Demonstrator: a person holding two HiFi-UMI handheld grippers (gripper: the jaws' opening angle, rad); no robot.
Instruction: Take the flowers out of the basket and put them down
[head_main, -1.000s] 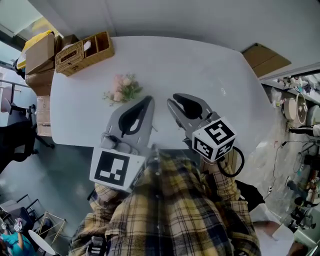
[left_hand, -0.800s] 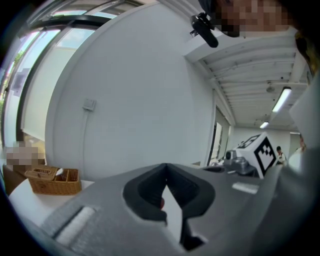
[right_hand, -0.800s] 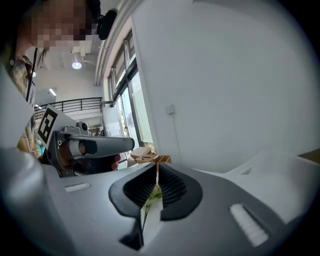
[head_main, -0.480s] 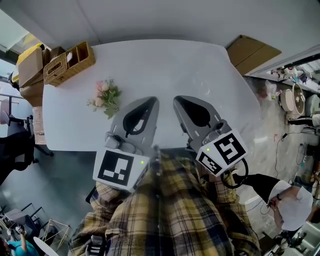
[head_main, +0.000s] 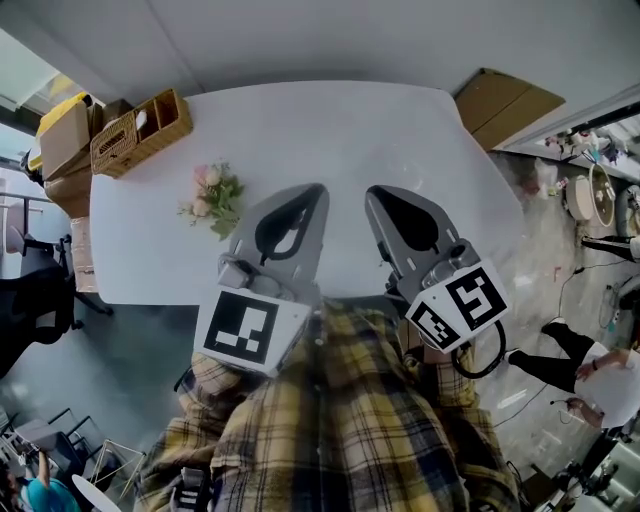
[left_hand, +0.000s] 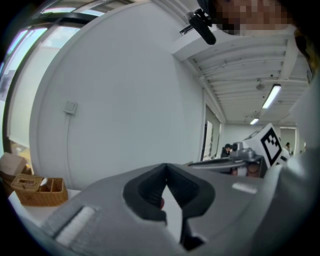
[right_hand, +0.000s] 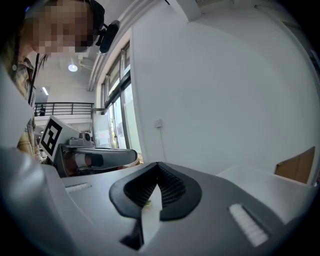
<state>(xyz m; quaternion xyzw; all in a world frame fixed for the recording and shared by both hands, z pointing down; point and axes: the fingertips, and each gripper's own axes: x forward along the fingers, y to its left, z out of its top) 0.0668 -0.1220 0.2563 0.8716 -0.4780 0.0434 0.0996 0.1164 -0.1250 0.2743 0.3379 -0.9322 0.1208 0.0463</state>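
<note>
Looks like a lab or workshop room: white table (head_main: 300, 120) in an open hall, cardboard boxes (head_main: 65, 138) piled at one side, cluttered bench (head_main: 600, 200) with cables at the other, tube lights (left_hand: 272, 96) overhead.

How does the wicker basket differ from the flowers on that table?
The basket is a tan woven box with compartments at the table's far left corner; the flowers are a small pink and green bunch. The basket stands upright; the flowers lie flat outside it, nearer the person. Both rest on the white table.
</note>
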